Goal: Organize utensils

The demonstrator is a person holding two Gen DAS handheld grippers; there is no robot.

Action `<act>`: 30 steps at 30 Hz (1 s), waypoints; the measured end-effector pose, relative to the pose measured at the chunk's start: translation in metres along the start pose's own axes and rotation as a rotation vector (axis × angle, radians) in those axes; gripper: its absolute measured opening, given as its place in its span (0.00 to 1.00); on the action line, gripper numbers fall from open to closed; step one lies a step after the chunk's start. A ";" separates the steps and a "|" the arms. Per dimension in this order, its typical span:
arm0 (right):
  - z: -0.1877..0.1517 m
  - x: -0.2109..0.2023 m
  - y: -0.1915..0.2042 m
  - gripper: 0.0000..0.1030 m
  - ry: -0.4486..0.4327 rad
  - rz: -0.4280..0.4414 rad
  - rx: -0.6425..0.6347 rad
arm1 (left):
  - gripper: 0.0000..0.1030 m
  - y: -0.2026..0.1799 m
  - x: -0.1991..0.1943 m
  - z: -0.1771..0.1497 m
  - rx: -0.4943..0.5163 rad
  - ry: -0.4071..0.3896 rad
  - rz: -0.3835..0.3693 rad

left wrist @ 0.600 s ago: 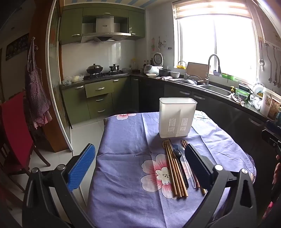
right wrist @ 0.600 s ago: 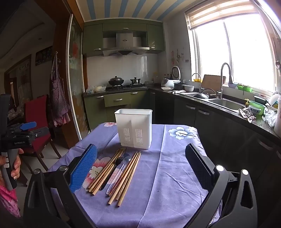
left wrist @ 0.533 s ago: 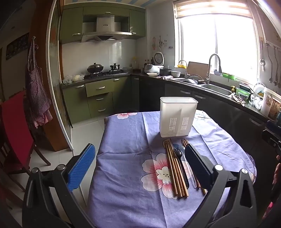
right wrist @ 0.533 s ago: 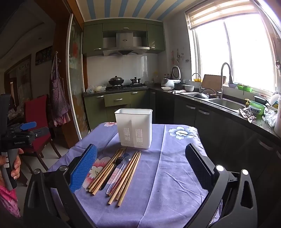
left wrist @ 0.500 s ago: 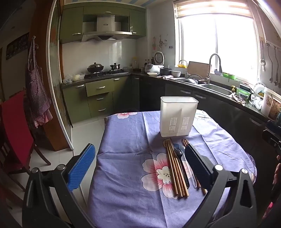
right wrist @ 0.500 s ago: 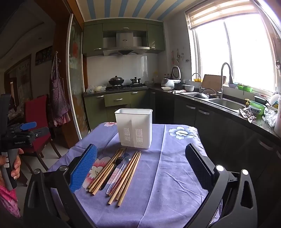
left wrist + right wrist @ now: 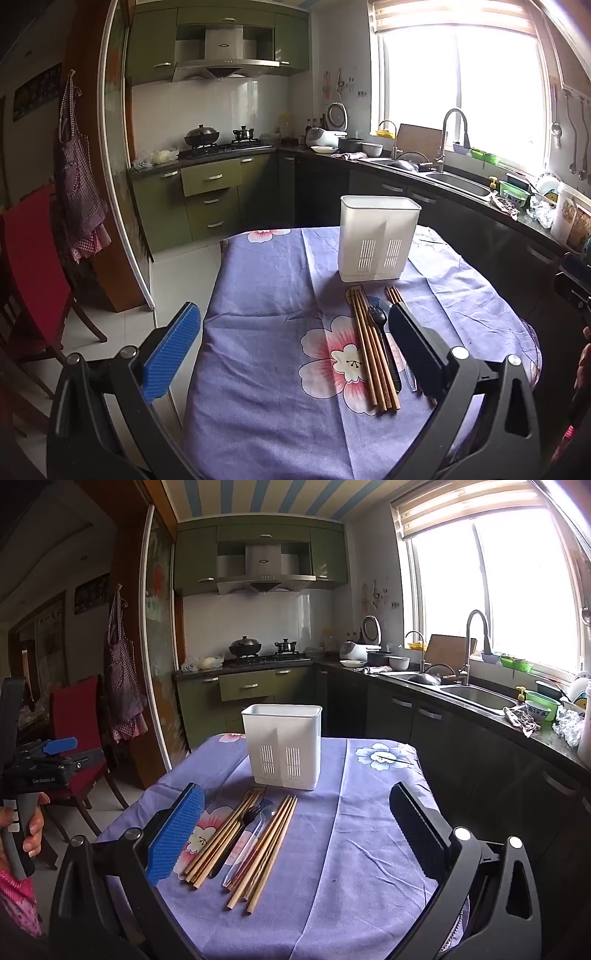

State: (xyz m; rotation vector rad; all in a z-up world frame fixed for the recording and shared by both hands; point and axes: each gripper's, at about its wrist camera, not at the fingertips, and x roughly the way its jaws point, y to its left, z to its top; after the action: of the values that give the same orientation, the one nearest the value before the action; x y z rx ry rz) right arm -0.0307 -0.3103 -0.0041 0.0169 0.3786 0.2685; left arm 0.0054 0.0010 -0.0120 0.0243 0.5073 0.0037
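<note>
Both the left claw (image 7: 291, 345) and right claw (image 7: 297, 830) gape wide, holding nothing; the wooden chopsticks (image 7: 266, 843) lie on the purple floral-clothed table (image 7: 354, 853) between the right claw's fingers, with the white slotted plastic utensil holder (image 7: 282, 746) beyond

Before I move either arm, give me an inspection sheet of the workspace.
Surface: table under a purple floral cloth, wrinkled, flat.
Job's things: white utensil holder upright at the far end; two bundles of wooden chopsticks, a black fork and a clear spoon lie side by side in front of it.
Clutter: nothing seen on the table.
Grippers: left tongs open, empty, above the near edge; right tongs open, empty.
Cables: nothing seen.
Surroundings: kitchen counter with sink, stove, red chair.
</note>
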 end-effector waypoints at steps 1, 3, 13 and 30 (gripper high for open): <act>-0.001 0.000 0.000 0.96 0.000 0.000 0.001 | 0.94 0.001 0.002 0.000 0.000 0.001 0.000; 0.000 0.000 0.001 0.96 0.002 -0.001 -0.002 | 0.94 0.002 0.001 0.001 -0.003 0.001 -0.002; 0.003 -0.004 0.001 0.96 0.006 0.001 -0.002 | 0.94 0.001 0.002 0.000 0.000 0.003 0.000; -0.005 0.006 0.006 0.96 0.020 0.004 -0.005 | 0.94 0.001 0.005 -0.004 0.000 0.012 -0.001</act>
State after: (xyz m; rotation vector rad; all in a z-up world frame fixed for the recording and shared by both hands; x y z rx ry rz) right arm -0.0283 -0.3034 -0.0102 0.0097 0.3982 0.2740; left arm 0.0080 0.0024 -0.0178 0.0238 0.5194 0.0033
